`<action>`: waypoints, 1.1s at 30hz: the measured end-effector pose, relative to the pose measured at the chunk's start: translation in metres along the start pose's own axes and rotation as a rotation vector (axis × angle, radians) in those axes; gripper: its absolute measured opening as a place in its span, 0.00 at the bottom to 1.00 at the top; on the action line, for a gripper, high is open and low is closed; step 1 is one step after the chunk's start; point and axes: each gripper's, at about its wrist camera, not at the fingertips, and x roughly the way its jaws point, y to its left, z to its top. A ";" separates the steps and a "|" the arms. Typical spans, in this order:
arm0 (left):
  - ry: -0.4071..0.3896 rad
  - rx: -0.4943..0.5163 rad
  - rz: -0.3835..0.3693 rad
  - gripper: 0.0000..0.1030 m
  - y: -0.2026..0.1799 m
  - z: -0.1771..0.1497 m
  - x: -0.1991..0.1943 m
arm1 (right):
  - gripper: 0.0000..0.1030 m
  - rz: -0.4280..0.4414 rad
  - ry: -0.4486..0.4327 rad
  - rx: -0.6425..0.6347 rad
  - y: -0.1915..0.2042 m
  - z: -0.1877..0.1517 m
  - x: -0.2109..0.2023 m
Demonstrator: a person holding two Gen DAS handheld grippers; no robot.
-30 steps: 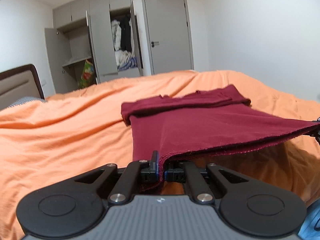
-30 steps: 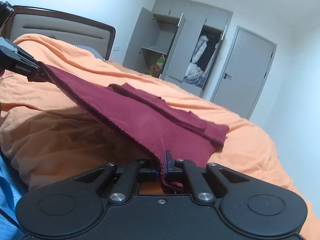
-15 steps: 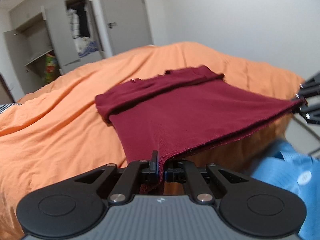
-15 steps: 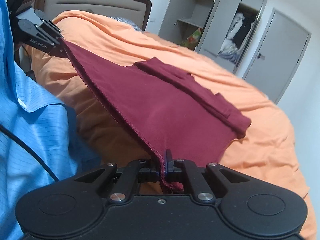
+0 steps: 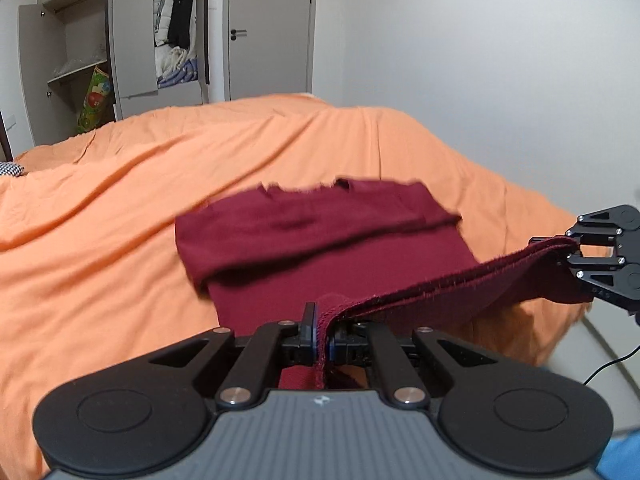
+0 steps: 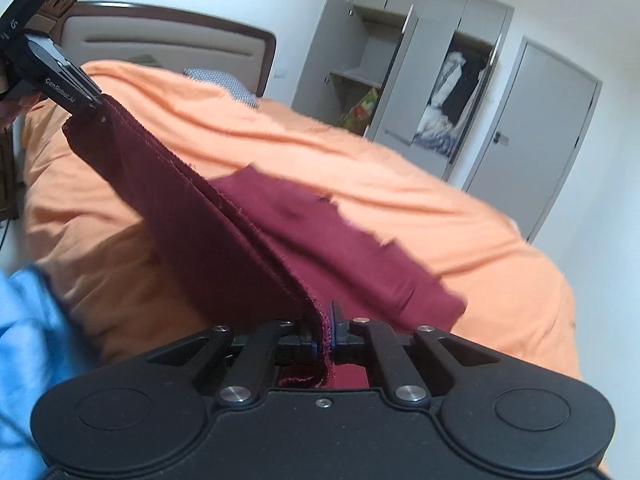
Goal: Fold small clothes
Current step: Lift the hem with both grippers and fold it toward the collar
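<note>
At the left, the left tongs (image 5: 322,342) are clamped tight on one corner of the shirt's (image 5: 320,248) raw hem, a fold of maroon cloth pinched between the two fingers. From there the hem runs taut and lifted off the bed (image 5: 120,240), across to the right tongs (image 5: 576,254), which grip the other corner just as firmly; in the right wrist view the cloth is squeezed in the right tongs (image 6: 326,336) and stretches up and leftward to the left tongs (image 6: 94,100). The far part of the shirt (image 6: 352,252) lies flat on the orange bedcover, its sleeves folded in across the body, near the bed's front edge. The held end hangs clear of the cover, casting a shadow on the side of the bed (image 6: 360,168). A blue sleeve (image 6: 28,336) shows low at the left of the right wrist view. Behind the bed a padded headboard (image 6: 168,46) stands against the wall, a patterned pillow (image 6: 222,82) beside it. Farther right a grey wardrobe (image 5: 132,36) stands open with clothes inside, next to a closed door (image 5: 270,28).
</note>
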 end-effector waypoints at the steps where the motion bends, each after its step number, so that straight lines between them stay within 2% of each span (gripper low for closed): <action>1: -0.011 0.007 0.006 0.04 0.005 0.010 0.004 | 0.05 -0.007 -0.020 -0.002 -0.008 0.006 0.008; 4: -0.034 0.037 0.037 0.05 0.015 0.039 0.026 | 0.05 -0.036 -0.062 0.007 -0.029 0.024 0.039; 7: -0.009 0.016 0.022 0.05 0.036 0.071 0.059 | 0.05 -0.064 -0.081 0.023 -0.053 0.040 0.075; 13: 0.034 -0.031 0.031 0.05 0.081 0.124 0.134 | 0.05 -0.073 -0.032 0.037 -0.098 0.064 0.157; 19: 0.101 -0.025 0.050 0.05 0.103 0.146 0.205 | 0.06 -0.046 0.082 0.057 -0.131 0.069 0.236; 25: 0.200 -0.094 0.025 0.05 0.123 0.141 0.262 | 0.09 -0.004 0.171 0.100 -0.145 0.054 0.287; 28: 0.241 -0.145 0.014 0.07 0.134 0.134 0.282 | 0.15 0.017 0.194 0.114 -0.149 0.046 0.302; 29: 0.253 -0.161 0.006 0.07 0.138 0.133 0.287 | 0.20 0.021 0.200 0.118 -0.147 0.045 0.305; 31: 0.265 -0.194 -0.006 0.12 0.144 0.131 0.293 | 0.33 0.019 0.207 0.135 -0.151 0.041 0.312; 32: 0.270 -0.207 -0.014 0.14 0.147 0.130 0.295 | 0.43 0.014 0.208 0.147 -0.150 0.039 0.312; 33: 0.271 -0.217 -0.020 0.21 0.152 0.130 0.294 | 0.49 0.010 0.205 0.162 -0.153 0.037 0.314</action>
